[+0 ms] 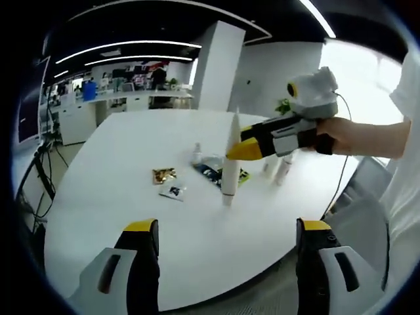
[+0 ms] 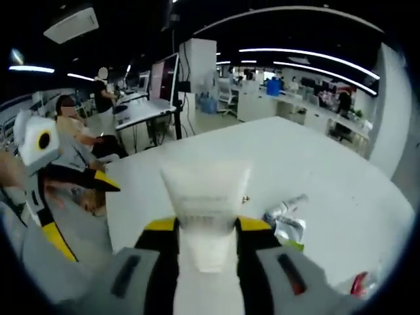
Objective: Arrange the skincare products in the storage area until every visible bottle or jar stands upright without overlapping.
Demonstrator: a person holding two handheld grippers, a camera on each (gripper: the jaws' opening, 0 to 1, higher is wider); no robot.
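A tall white tube [image 1: 230, 167] stands upright near the middle of the round white table [image 1: 131, 151], its narrow crimped end pointing up. My right gripper [image 1: 244, 151] reaches in from the right and is shut on the tube's upper part. In the right gripper view the same tube [image 2: 207, 197] sits clamped between the jaws of that gripper [image 2: 207, 226]. My left gripper [image 1: 228, 230] hangs open over the near table edge, holding nothing, and appears again at the left [image 2: 88, 220]. A small clear bottle [image 1: 196, 154] and two white bottles [image 1: 282, 169] stand behind the tube.
Flat sachets lie around the tube: a gold one [image 1: 164, 174], a white one [image 1: 172, 191], a dark blue one [image 1: 210, 172] and silver-green ones [image 2: 289, 226]. A red item [image 2: 359, 283] lies at the lower right. Office desks and people sit beyond the table.
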